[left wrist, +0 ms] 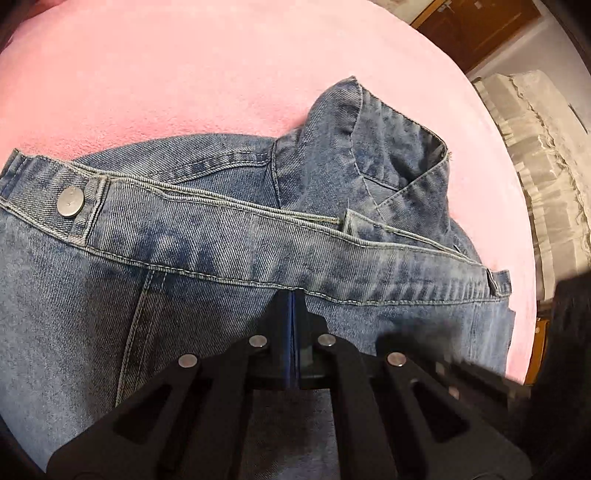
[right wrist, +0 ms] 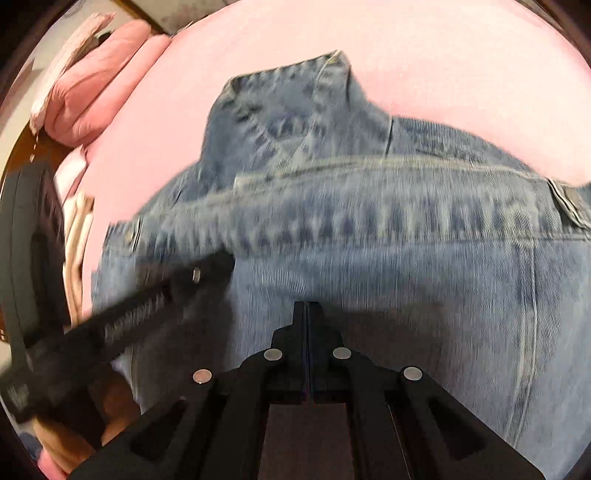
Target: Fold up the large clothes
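Note:
A blue denim garment [left wrist: 229,236] lies on a pink blanket [left wrist: 184,74], folded so a waistband with a metal button [left wrist: 70,201] runs across it. My left gripper [left wrist: 294,295] is shut, its tips just below the band seam; I cannot tell if it pinches cloth. In the right wrist view the same denim [right wrist: 369,229] fills the middle, blurred. My right gripper [right wrist: 307,306] is shut just above the fabric. The left gripper's black body [right wrist: 147,306] crosses the lower left of that view. The right gripper's dark blurred body [left wrist: 480,373] shows at the left view's right edge.
A pink bundle of bedding [right wrist: 99,81] lies at the upper left of the right wrist view, with pale folded cloth [right wrist: 77,236] below it. A white stack of wrapped material [left wrist: 546,155] stands beyond the blanket's right edge, with a wooden door [left wrist: 480,26] behind.

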Available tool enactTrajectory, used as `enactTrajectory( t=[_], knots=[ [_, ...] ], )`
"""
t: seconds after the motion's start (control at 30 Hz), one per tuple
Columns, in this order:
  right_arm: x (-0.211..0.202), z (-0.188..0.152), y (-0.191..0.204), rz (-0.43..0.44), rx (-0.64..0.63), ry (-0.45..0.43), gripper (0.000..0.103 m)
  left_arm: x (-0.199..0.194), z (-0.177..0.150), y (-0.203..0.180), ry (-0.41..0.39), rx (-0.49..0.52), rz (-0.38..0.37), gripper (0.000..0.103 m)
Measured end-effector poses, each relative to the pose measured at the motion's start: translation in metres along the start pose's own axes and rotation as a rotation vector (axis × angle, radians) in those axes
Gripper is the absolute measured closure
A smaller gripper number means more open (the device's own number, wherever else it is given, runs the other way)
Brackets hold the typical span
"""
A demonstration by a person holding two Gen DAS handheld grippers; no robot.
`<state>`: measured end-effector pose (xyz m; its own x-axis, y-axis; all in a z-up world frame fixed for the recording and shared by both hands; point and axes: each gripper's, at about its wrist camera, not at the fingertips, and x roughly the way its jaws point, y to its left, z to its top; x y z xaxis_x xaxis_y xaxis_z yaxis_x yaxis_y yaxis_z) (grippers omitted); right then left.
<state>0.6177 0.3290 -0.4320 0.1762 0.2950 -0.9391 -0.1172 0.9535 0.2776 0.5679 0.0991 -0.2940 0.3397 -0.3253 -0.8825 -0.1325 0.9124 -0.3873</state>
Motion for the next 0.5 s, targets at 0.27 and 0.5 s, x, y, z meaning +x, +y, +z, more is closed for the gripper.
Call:
enactTrajectory(
  t=[0.27,0.5],
  knots=[
    [0.002,0.018,-0.008,0.030,-0.030,-0.024,0.103,-0.007,0.002,0.006,-0.044,-0.044,0.012,0.102],
    [-0.036,0.018,-0.069,-0.133,0.000,-0.094,0.103,-0.037,0.005,0.039,-0.140,-0.120,0.171,0.102]
  ],
)
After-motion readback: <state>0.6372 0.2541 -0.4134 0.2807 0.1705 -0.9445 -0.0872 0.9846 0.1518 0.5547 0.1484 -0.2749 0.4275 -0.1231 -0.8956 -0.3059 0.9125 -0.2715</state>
